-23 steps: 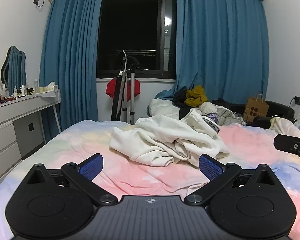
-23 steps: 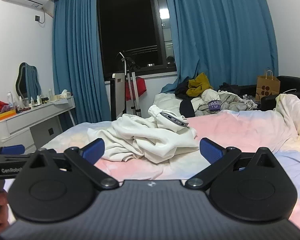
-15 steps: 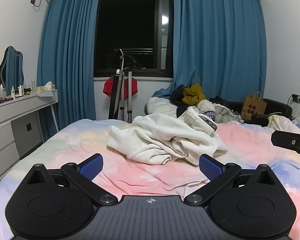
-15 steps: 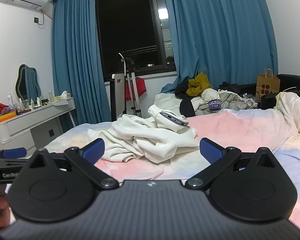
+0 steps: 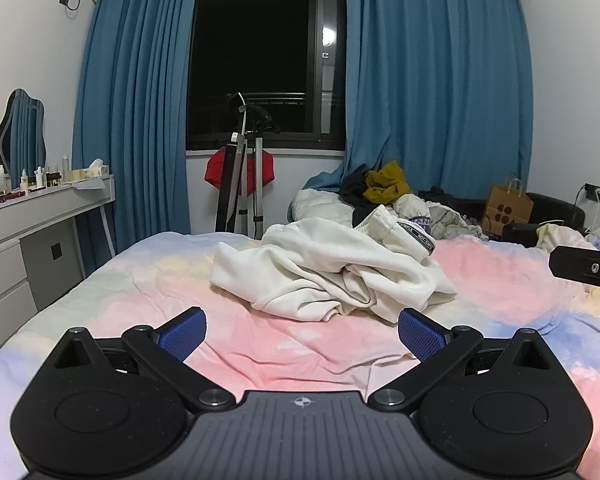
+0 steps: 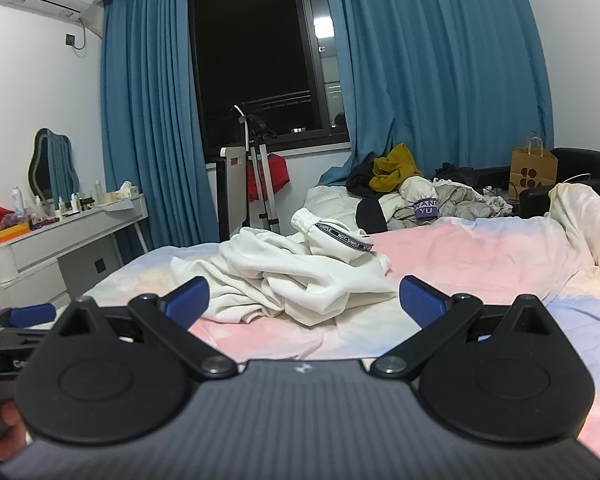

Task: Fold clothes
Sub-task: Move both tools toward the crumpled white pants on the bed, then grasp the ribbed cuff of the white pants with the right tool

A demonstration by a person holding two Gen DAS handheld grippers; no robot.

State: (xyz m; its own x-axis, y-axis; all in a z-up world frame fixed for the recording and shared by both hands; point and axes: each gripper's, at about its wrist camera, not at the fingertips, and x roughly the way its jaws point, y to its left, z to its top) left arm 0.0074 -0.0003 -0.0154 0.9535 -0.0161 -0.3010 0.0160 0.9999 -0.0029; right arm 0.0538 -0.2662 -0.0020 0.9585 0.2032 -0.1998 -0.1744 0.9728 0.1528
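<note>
Pastel bed (image 5: 140, 280) | white garment (image 5: 324, 272) mid-frame: soft, limp, light; pinch its hem | both your grippers' fingers (image 5: 182, 330) spread, empty

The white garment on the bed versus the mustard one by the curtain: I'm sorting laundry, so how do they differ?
The white garment lies alone, crumpled, on the pastel bedspread, close to both open grippers; the mustard garment tops a mixed pile farther back. The white one carries a black lettered band; the mustard one shows none. Both are unfolded.

window (image 5: 260, 52) dark, 12 o'clock | blue curtains (image 5: 432, 92) 2 flanking | white vanity (image 5: 40, 216) 9 o'clock | white walls (image 6: 24, 96)
</note>
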